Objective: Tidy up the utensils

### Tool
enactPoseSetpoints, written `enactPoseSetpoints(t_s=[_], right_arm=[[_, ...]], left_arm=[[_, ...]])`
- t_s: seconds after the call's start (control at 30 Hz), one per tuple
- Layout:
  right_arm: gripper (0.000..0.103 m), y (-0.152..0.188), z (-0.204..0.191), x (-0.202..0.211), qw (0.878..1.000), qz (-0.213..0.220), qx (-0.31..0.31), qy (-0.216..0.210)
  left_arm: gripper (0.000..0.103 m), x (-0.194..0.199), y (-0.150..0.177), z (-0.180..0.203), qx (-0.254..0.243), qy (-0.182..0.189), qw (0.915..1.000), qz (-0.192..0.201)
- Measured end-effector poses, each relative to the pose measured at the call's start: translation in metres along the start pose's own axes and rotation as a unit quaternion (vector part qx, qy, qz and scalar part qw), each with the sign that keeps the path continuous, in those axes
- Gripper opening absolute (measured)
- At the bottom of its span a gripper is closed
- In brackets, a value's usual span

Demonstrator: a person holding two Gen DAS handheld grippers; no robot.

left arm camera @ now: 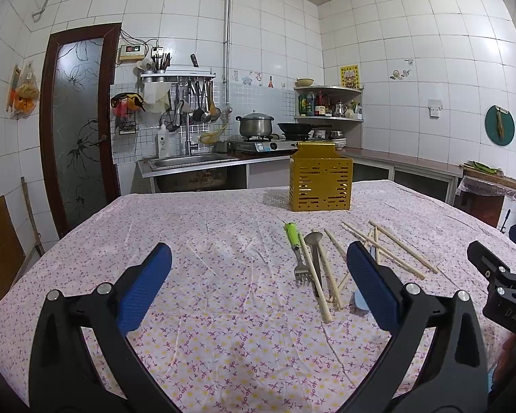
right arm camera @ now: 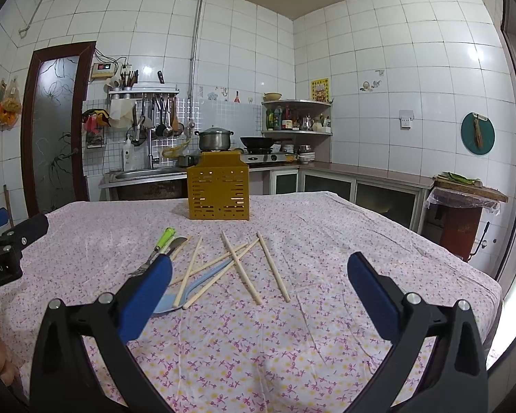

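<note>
A yellow perforated utensil holder (left arm camera: 321,182) (right arm camera: 218,189) stands upright at the far side of the table. In front of it, on the flowered cloth, lie a green-handled fork (left arm camera: 296,253) (right arm camera: 162,241), a metal spoon (left arm camera: 316,254) (right arm camera: 177,244), a light blue spoon (right arm camera: 203,284) and several wooden chopsticks (left arm camera: 399,253) (right arm camera: 240,268), loosely crossed. My left gripper (left arm camera: 259,247) is open and empty, left of the pile. My right gripper (right arm camera: 260,260) is open and empty, with the chopsticks lying just ahead between its fingers. The left pad (right arm camera: 148,296) hides part of the fork and blue spoon.
The table (left arm camera: 196,344) is covered by a pink flowered cloth. The other gripper's black frame shows at each view's edge (left arm camera: 505,285) (right arm camera: 3,254). Behind are a sink (left arm camera: 192,161), a stove with a pot (left arm camera: 255,124), a corner shelf and a brown door (left arm camera: 79,127).
</note>
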State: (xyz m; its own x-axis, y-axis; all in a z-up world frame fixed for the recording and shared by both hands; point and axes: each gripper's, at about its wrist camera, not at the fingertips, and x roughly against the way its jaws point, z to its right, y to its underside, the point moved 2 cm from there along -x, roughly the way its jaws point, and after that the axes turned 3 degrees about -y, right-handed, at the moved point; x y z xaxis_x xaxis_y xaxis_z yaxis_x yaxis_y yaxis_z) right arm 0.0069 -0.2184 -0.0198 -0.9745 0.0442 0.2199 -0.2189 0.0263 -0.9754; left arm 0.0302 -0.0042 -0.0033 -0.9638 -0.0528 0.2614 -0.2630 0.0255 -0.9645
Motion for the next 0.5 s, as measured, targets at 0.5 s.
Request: enactPoseSetpoints(t_s=[0.5], right_arm=[[0.099,0.0044,0.0009,0.0006,1.000,-0.001,-0.001,0.003]], left_arm=[[0.098,0.0049,-0.0005,-0.0026,-0.001,0.004,1.0000,0.006]])
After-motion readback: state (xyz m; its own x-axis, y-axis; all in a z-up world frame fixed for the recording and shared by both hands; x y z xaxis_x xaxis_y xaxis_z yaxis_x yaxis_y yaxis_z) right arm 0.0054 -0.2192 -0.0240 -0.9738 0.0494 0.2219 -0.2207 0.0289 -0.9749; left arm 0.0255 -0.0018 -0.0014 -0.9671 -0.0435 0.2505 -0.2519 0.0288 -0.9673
